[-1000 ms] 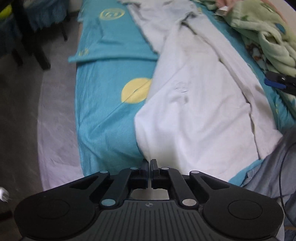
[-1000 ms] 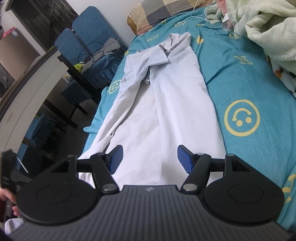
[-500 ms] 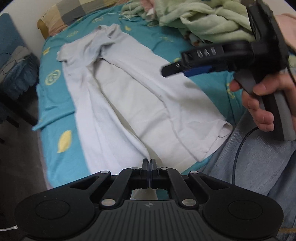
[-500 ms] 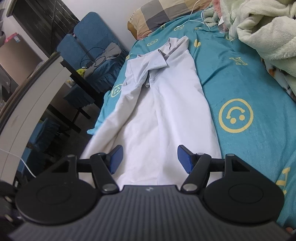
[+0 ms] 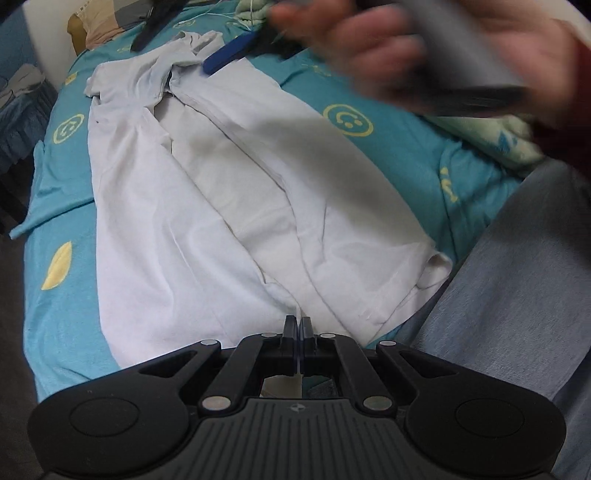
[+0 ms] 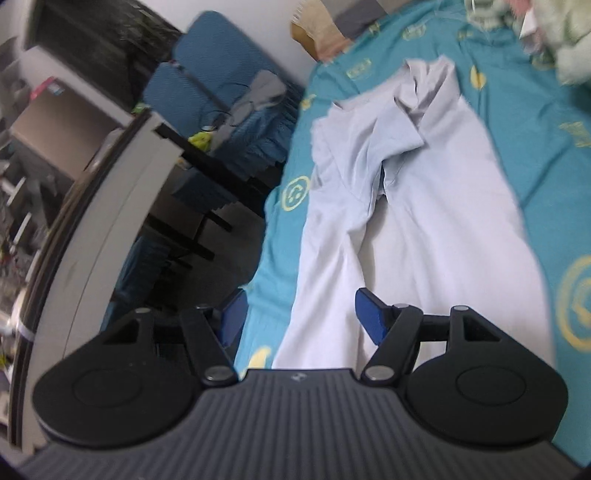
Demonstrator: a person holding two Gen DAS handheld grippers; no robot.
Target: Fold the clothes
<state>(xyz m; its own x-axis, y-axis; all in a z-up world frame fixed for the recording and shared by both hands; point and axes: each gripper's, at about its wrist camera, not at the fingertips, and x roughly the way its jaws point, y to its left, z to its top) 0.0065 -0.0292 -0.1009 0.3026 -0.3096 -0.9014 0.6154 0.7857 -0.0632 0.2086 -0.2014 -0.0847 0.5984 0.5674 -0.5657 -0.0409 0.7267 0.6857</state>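
A white garment [image 5: 240,184] lies lengthwise on the teal bed sheet [image 5: 388,155], its collar end at the far side and one long edge folded over the middle. My left gripper [image 5: 297,321] is shut on the garment's near hem, and a ridge of cloth runs up to its tips. In the right wrist view the garment [image 6: 424,240] stretches away beneath my right gripper [image 6: 299,306], which hovers over its left edge with jaws closing and nothing between the blue pads. A blurred hand [image 5: 406,48] carries that gripper across the top of the left wrist view, one blue pad [image 5: 229,55] over the collar.
A green fleece blanket [image 5: 498,136] is heaped on the bed's right side. A checked pillow [image 6: 325,33] sits at the head. A person's grey trouser leg [image 5: 509,295] is at the near right. Blue chairs [image 6: 207,74] and a dark table [image 6: 207,170] stand left of the bed.
The left gripper has swung right along the near hem, drawing the cloth with it. The right gripper has moved forward over the garment toward the collar, its jaws narrowing a little.
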